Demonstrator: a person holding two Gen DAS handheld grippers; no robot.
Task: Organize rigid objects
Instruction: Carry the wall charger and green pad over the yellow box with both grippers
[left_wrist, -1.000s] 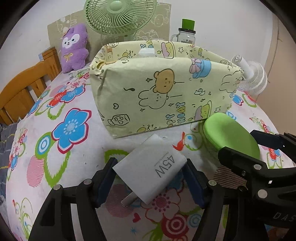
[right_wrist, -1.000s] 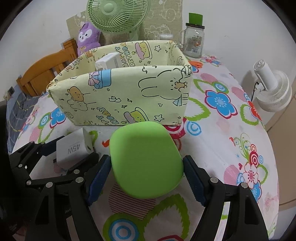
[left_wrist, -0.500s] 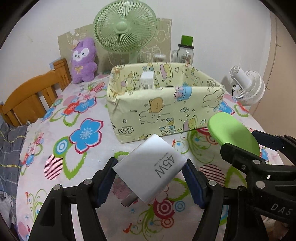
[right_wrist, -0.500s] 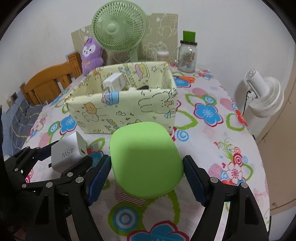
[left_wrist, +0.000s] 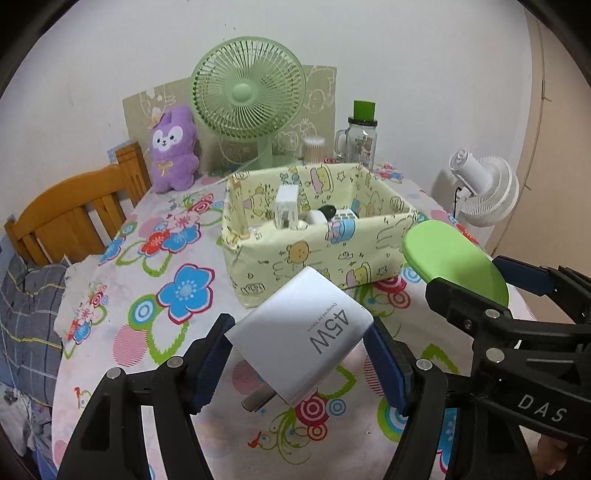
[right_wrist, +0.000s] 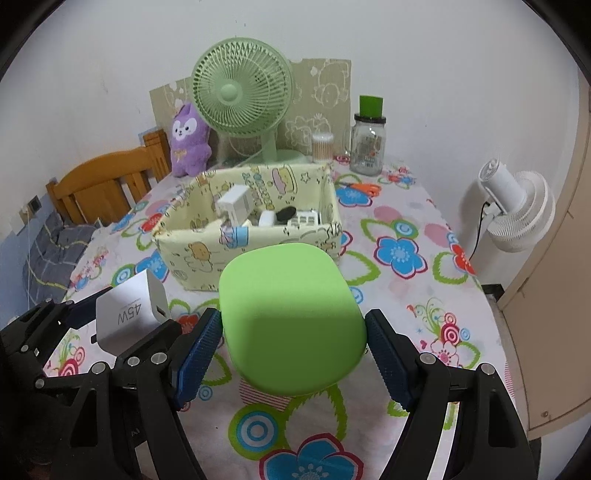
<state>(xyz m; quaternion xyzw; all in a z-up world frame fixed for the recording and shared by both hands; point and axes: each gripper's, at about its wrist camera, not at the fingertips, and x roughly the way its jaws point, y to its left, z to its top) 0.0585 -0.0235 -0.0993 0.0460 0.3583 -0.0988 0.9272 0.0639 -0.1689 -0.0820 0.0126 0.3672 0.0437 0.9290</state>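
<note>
My left gripper (left_wrist: 301, 360) is shut on a white 45W charger (left_wrist: 299, 338), held above the flowered tablecloth; the charger also shows in the right wrist view (right_wrist: 127, 314). My right gripper (right_wrist: 291, 345) is shut on a flat green rounded case (right_wrist: 290, 321), which also shows in the left wrist view (left_wrist: 452, 260). Both are raised in front of a yellow cartoon-print fabric box (left_wrist: 369, 254), also in the right wrist view (right_wrist: 192, 251). The box holds a white adapter (left_wrist: 286, 205) and several small items.
At the table's back stand a green fan (left_wrist: 247, 92), a purple plush (left_wrist: 171, 147), a glass jar with a green lid (left_wrist: 360, 138) and a swab tub (left_wrist: 313, 149). A white fan (right_wrist: 517, 210) is at the right, a wooden chair (left_wrist: 70, 218) at the left. Orange scissors (right_wrist: 360, 188) lie behind the box.
Both grippers have risen and pulled back from the fabric box with their objects still held. The box now looks smaller and its inside is visible.
</note>
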